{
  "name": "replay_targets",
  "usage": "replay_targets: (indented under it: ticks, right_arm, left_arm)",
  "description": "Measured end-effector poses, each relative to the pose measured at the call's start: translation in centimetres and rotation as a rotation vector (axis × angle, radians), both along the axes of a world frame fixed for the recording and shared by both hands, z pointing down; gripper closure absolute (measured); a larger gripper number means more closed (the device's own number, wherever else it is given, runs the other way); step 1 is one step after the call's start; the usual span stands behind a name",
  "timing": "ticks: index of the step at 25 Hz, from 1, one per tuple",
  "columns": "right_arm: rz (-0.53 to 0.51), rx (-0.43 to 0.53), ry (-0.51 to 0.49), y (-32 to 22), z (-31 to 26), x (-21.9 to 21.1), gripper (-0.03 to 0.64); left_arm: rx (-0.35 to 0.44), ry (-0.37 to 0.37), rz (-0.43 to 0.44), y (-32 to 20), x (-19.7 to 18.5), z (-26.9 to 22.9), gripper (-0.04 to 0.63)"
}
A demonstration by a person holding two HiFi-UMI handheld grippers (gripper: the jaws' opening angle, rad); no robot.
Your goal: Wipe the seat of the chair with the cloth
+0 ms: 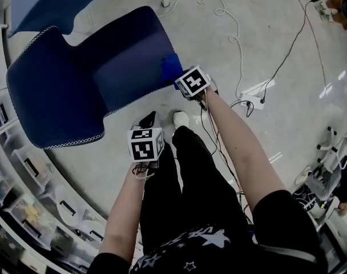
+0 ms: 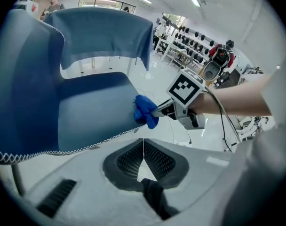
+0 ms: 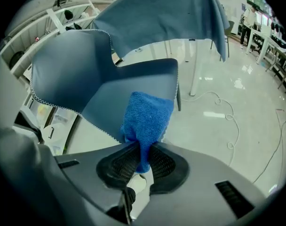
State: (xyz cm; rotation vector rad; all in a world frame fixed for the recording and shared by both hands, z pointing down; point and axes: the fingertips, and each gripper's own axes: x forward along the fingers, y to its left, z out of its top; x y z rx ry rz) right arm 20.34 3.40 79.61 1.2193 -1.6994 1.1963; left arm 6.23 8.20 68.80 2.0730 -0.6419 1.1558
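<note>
While right tool (image 3: 142,158) grips cloth (image 3: 146,117) at seat (image 1: 130,64) edge | left tool (image 2: 143,149) closed, empty | best: press flat, stroke evenly

Workshop-style lab: shelved storage bins (image 1: 29,207), floor cables (image 1: 237,39), power strip (image 1: 254,97), equipment benches (image 2: 180,48).

You had no readable text in view; the pale print on your shirt (image 1: 203,237) was illegible.
</note>
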Motion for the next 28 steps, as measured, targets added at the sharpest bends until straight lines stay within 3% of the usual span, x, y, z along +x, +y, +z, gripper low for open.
replay_targets:
  ticks: [6, 11, 17, 23, 28]
  right_arm:
    - [0.046, 0.039, -0.037, 1.9, -1.7, 2.4, 0.565]
    - [0.172, 0.084, -0.121, 3.5, -4.3, 4.3, 0.565]
    - [0.227, 0.135, -0.107, 5.0, -9.5, 6.3, 0.565]
    - [0.203, 0.215, -0.054, 4.7, -16.8, 3.6, 0.565]
    - [0.224, 0.288, 0.010, 5.2, -23.2, 0.5, 0.565]
  left_arm:
    - [0.015, -0.004, 0.020, 0.5, 2.7, 0.0, 0.575]
    - [0.035, -0.012, 0.052, 0.4, 3.5, -1.0, 0.575]
    - [0.054, 0.011, 0.048, 0.2, 2.8, -4.3, 0.575]
    - [0.072, 0.069, 0.055, -0.8, 0.7, -8.4, 0.575]
    - [0.096, 0.136, 0.121, -0.8, -1.1, -12.8, 0.575]
